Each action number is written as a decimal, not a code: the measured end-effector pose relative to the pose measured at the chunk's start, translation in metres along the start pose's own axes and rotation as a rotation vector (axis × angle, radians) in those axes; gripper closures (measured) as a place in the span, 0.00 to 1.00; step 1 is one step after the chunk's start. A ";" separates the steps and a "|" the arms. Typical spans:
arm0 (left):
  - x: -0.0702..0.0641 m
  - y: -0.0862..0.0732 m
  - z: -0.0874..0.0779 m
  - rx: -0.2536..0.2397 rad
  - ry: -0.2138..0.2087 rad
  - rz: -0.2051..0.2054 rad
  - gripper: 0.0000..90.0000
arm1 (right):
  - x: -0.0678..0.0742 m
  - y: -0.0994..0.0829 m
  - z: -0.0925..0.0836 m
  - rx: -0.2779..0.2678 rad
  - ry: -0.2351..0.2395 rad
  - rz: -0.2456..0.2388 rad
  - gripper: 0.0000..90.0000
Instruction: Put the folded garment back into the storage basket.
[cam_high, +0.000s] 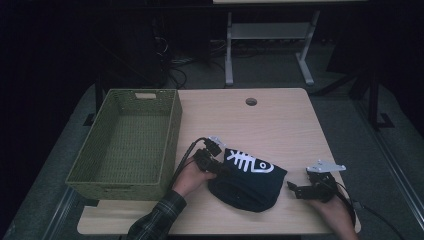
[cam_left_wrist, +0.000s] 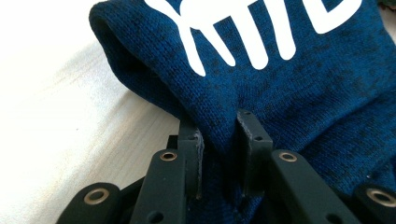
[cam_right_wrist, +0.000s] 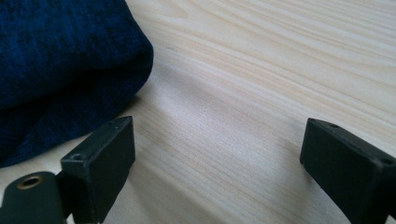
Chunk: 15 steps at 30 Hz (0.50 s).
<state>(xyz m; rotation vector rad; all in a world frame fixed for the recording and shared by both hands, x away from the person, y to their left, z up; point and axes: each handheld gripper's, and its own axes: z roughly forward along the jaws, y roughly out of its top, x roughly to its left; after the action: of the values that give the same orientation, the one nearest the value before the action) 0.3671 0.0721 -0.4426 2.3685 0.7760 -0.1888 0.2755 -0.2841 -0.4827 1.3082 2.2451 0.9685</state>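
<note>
Left gripper (cam_left_wrist: 219, 135) pinching the folded dark blue knit garment with white print (cam_left_wrist: 289, 88).
High view adds the green woven basket (cam_high: 100, 165); right gripper (cam_right_wrist: 219, 158) spread over the pale wooden table (cam_right_wrist: 261, 79).

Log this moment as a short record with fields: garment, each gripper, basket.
garment: folded dark blue knit garment with a white fish-bone print, on the wooden table
left gripper: shut on a fold at the garment's edge
right gripper: open, jaws wide, beside the garment and apart from it, above bare wood
basket: green woven basket, at the table's left, nothing in it
</note>
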 end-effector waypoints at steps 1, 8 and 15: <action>-0.001 0.001 -0.001 0.000 0.001 0.002 0.83 | 0.000 0.000 0.000 0.003 0.001 0.005 0.11; -0.009 0.011 -0.015 0.004 -0.010 0.007 0.83 | 0.000 0.000 0.000 0.002 0.002 0.005 0.11; -0.020 0.026 -0.031 0.015 -0.022 0.024 0.83 | 0.000 0.000 0.000 0.002 0.002 0.005 0.11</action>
<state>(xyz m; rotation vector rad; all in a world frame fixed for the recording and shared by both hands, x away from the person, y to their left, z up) 0.3642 0.0651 -0.3982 2.3850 0.7383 -0.2117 0.2753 -0.2839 -0.4826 1.3144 2.2457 0.9704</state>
